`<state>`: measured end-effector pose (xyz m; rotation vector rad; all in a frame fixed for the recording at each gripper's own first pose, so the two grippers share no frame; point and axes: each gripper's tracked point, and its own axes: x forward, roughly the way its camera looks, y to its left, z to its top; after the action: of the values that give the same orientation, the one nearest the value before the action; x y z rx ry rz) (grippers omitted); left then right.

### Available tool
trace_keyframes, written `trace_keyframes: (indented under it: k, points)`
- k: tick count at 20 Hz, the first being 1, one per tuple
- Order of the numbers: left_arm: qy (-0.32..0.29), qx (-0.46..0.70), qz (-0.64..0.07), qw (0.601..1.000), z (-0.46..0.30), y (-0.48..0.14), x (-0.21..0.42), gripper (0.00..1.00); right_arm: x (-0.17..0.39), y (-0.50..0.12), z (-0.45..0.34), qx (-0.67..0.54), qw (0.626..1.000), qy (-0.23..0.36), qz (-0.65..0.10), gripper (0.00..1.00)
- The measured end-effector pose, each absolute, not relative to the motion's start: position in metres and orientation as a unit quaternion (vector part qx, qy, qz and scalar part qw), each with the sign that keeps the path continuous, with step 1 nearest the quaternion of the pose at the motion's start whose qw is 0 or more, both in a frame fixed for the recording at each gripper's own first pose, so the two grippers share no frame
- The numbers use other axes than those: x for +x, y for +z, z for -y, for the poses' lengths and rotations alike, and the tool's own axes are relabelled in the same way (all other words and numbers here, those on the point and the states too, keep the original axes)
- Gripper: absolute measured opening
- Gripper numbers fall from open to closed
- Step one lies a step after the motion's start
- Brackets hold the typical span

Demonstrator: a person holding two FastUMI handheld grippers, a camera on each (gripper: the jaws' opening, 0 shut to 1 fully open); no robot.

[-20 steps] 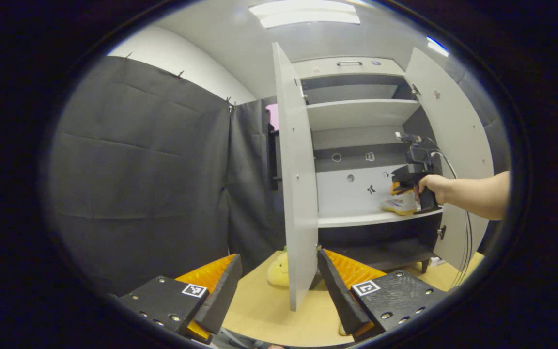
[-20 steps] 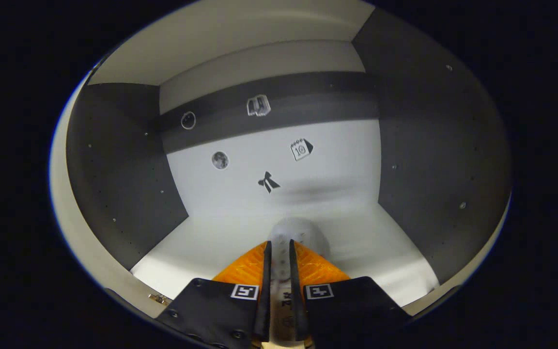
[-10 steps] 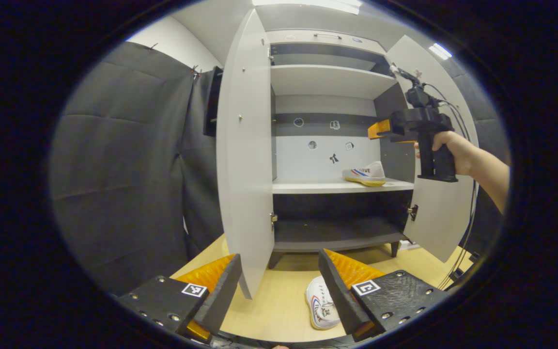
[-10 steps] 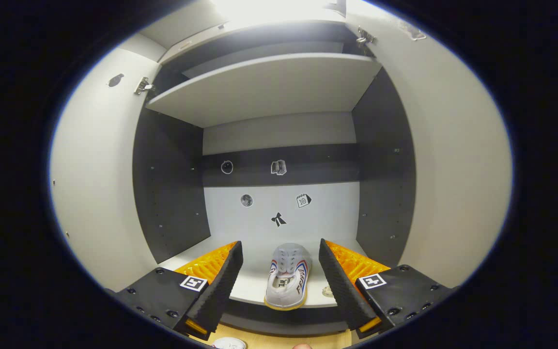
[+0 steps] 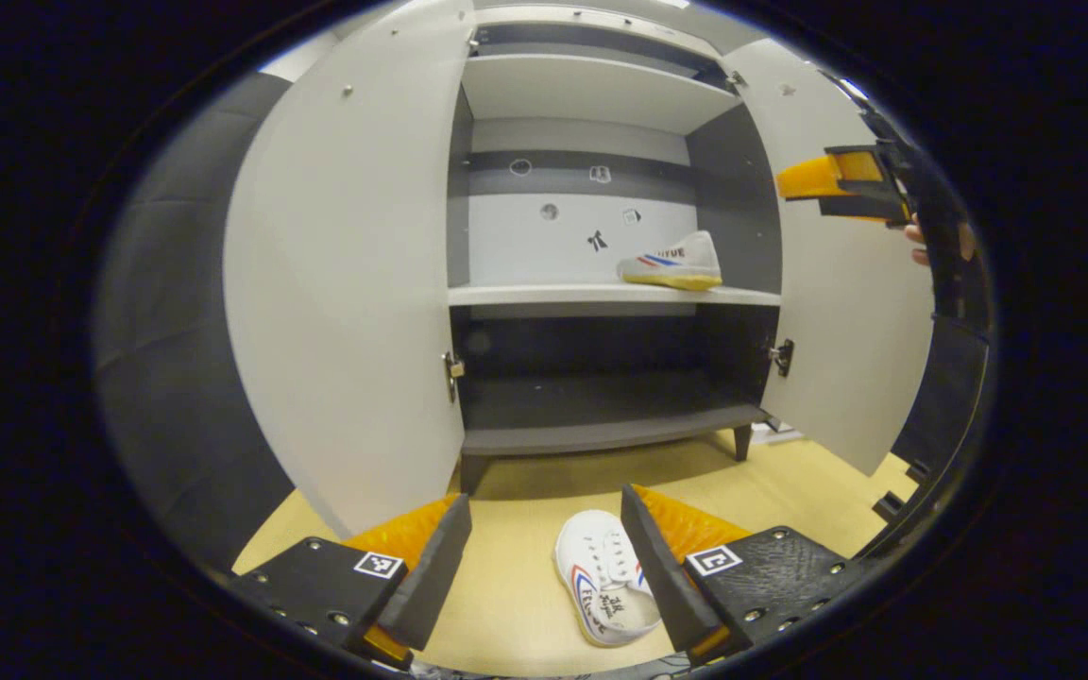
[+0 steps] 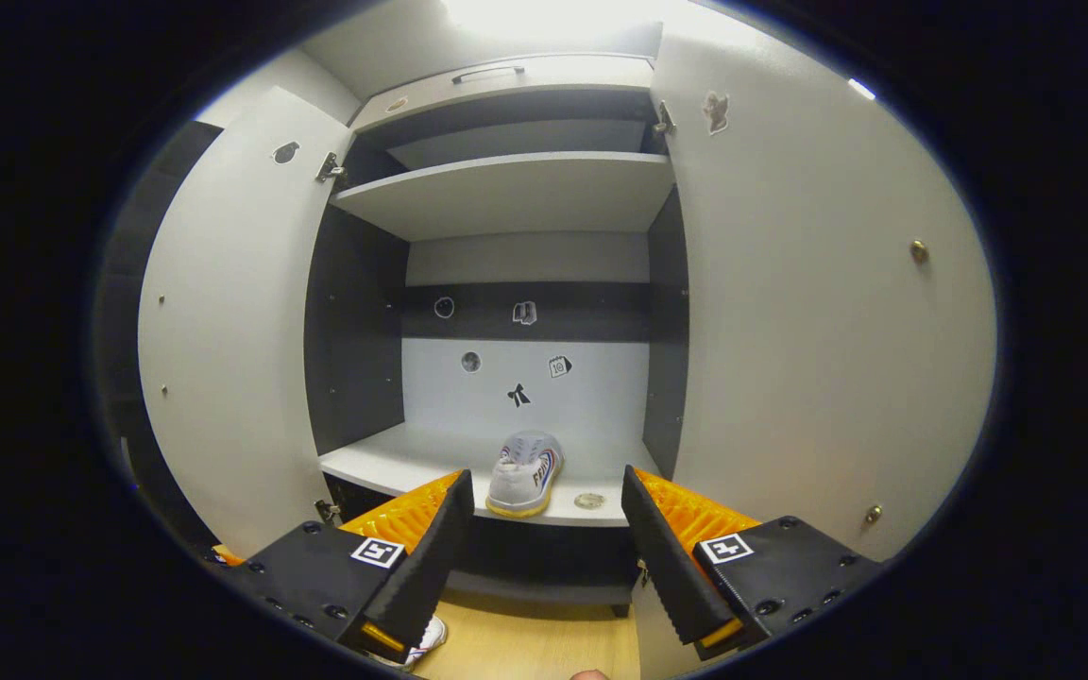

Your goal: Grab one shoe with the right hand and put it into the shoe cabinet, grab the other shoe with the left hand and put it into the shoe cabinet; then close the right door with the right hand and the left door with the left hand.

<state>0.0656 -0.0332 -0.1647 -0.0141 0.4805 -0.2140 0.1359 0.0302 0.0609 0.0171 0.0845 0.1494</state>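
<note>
Hovering over the floor shoe — left gripper spread wide, nothing held, shoe touching its right finger. Right gripper also wide, empty, facing the shoe cabinet; other shoe on the middle shelf, both doors open.

- A staged recording booth, not a lived-in home: black cloth wall hangs at the left of the left gripper view.
- A shoe cabinet stands mid-frame, doors open, small stickers on its back panel.
- A pale wooden floor lies at the bottom.
</note>
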Motion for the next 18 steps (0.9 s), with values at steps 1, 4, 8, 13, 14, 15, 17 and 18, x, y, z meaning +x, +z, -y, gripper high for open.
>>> trace_keyframes:
  k: [1,4,8,13,14,15,17,18]
  points:
    - [-0.111,-0.003,-0.250,0.962,0.036,-0.176,0.066,0.94,0.130,0.056,-0.026,0.006,0.996,0.069,-0.048,0.92]
    - [-0.127,-0.009,-0.286,0.950,0.046,-0.209,0.067,0.93,0.112,0.044,-0.014,0.003,0.997,0.053,-0.063,0.98]
    - [-0.140,0.004,-0.321,0.937,0.053,-0.251,0.069,0.94,0.089,0.029,-0.007,0.009,0.996,0.044,-0.082,0.98]
    - [-0.160,0.021,-0.363,0.918,0.065,-0.294,0.063,0.93,0.069,0.018,-0.002,0.002,0.995,0.034,-0.094,0.98]
    - [-0.161,0.023,-0.371,0.914,0.067,-0.300,0.062,0.93,0.067,0.017,-0.002,0.004,0.995,0.032,-0.097,0.98]
    - [-0.162,0.026,-0.380,0.910,0.068,-0.308,0.060,0.93,0.065,0.016,0.001,0.004,0.995,0.028,-0.099,0.98]
    - [-0.157,0.021,-0.398,0.904,0.067,-0.319,0.056,0.93,0.061,0.014,0.006,0.003,0.994,0.021,-0.103,0.98]
    - [-0.156,0.016,-0.404,0.901,0.067,-0.324,0.054,0.93,0.059,0.014,0.006,0.004,0.994,0.020,-0.104,0.99]
